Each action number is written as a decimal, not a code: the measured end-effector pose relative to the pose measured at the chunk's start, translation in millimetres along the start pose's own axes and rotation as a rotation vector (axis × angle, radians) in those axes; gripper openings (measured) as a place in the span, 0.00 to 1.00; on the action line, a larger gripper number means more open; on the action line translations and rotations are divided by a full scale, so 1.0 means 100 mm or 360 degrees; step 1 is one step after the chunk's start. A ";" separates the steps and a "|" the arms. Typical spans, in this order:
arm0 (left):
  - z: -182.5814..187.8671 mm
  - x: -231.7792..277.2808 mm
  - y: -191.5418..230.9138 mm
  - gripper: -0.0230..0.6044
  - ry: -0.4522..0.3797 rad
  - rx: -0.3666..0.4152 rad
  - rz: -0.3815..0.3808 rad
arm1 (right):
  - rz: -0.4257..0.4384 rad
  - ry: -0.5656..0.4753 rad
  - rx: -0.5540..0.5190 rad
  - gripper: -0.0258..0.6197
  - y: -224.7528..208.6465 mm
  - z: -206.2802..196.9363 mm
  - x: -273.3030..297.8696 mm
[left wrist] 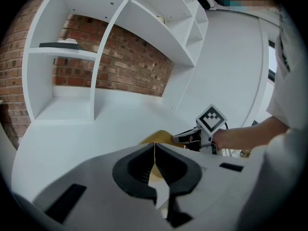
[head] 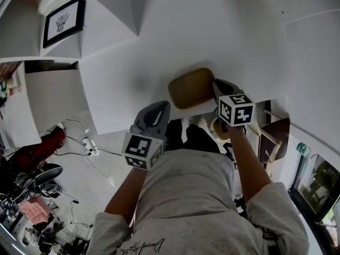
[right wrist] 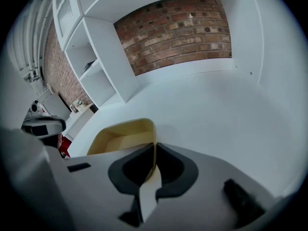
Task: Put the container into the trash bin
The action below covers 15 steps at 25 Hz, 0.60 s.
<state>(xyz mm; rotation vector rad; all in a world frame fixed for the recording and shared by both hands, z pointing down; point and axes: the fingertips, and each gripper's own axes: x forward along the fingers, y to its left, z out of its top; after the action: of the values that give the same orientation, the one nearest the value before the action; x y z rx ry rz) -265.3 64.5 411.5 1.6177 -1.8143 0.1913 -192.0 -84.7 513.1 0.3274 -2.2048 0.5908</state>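
A: Pinching one side wall of the tan container (right wrist: 120, 134), the right gripper (right wrist: 155, 147) has its jaws clamped thin on the rim, a grip that looks set to lift it off the white table (right wrist: 216, 109).

B: Left gripper (left wrist: 155, 149) hovers nearby, jaws together and empty. No trash bin in sight.

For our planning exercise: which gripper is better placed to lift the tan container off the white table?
Right. The right gripper grips the container by its wall; the left gripper is shut beside it, seemingly holding nothing.
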 end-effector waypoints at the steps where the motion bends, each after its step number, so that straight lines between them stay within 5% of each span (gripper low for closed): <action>1: 0.01 0.00 0.00 0.06 -0.0003 0.0003 -0.0002 | 0.0001 -0.0004 0.0003 0.10 0.00 0.01 -0.01; 15: 0.08 -0.02 0.06 0.06 0.0005 0.0093 -0.0109 | -0.0026 -0.0087 0.0154 0.10 0.07 0.01 -0.15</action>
<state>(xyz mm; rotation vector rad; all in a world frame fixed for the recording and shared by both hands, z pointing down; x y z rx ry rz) -274.4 62.9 406.6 1.7161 -1.7630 0.2180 -185.8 -79.0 498.8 0.4165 -2.2281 0.6884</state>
